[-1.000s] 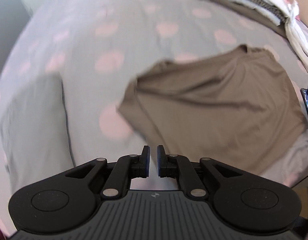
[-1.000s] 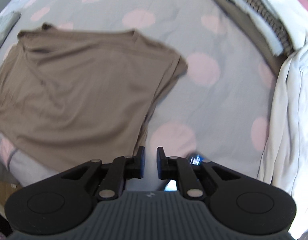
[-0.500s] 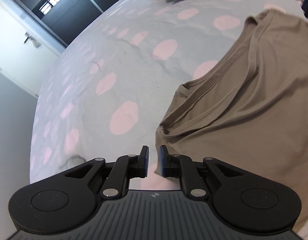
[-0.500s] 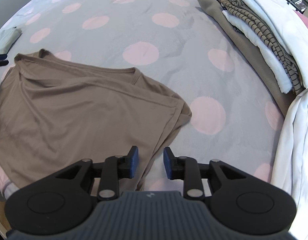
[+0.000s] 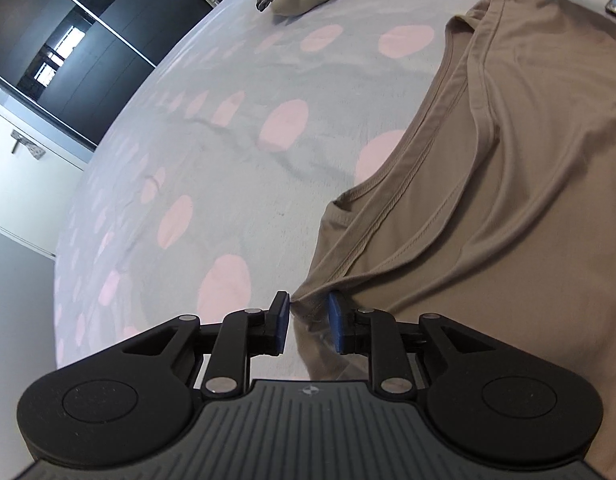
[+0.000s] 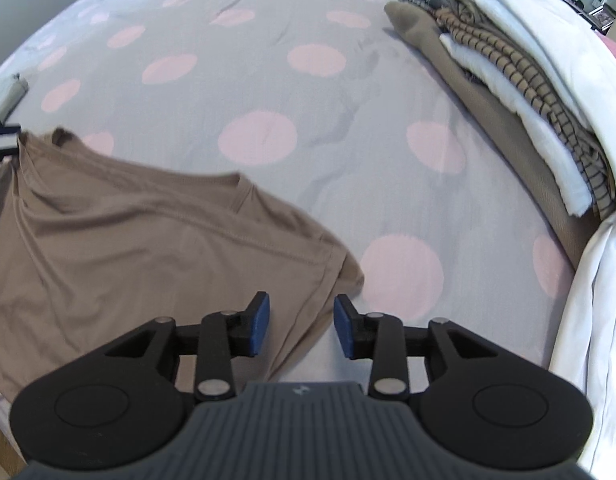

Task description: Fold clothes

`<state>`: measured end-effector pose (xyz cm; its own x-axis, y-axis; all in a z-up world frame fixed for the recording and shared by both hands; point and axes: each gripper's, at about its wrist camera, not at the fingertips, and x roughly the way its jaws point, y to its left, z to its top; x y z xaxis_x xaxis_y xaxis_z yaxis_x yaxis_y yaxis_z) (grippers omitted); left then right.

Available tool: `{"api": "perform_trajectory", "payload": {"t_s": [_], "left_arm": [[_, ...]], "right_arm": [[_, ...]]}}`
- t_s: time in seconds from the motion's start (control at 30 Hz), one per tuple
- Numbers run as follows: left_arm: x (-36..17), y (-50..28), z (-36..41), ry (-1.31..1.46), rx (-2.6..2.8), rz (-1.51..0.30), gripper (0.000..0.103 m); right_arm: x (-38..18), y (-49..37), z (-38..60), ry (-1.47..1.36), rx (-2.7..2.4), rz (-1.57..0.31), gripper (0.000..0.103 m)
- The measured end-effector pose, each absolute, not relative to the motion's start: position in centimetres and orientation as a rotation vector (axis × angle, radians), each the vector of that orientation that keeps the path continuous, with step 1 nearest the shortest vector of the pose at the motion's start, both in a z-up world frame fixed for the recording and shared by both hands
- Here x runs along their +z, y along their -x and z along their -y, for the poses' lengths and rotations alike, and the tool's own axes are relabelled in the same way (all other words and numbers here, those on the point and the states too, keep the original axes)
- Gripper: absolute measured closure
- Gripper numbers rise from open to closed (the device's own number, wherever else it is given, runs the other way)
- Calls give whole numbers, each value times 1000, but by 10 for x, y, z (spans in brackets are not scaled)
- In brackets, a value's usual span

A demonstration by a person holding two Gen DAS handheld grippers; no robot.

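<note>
Both grippers were set at the side edges of the brown shirt, about to take hold for a fold.

The brown shirt (image 5: 508,184) lay spread on the spotted bed (image 5: 228,128). At the shirt's left edge, the left gripper (image 5: 307,320) had its jaws partly open around a bunched corner, not yet pinched. At the shirt's right edge, the right gripper (image 6: 301,326) had its jaws wider apart astride the hem, holding nothing. Right of the shirt sat a stack of folded clothes (image 6: 508,92). Next, probably, both should close on cloth and lift.
</note>
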<state>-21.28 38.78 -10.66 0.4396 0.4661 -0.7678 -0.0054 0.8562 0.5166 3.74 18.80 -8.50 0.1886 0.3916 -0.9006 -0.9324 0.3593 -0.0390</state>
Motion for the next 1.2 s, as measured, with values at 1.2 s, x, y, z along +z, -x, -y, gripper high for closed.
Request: {"api": "perform_trajectory", "payload": {"t_s": [1.2], "left_arm": [[-67,222,-464,207,556,-1017,103]], "right_arm": [[-92,-68,-207,594,829,-955,103]]}}
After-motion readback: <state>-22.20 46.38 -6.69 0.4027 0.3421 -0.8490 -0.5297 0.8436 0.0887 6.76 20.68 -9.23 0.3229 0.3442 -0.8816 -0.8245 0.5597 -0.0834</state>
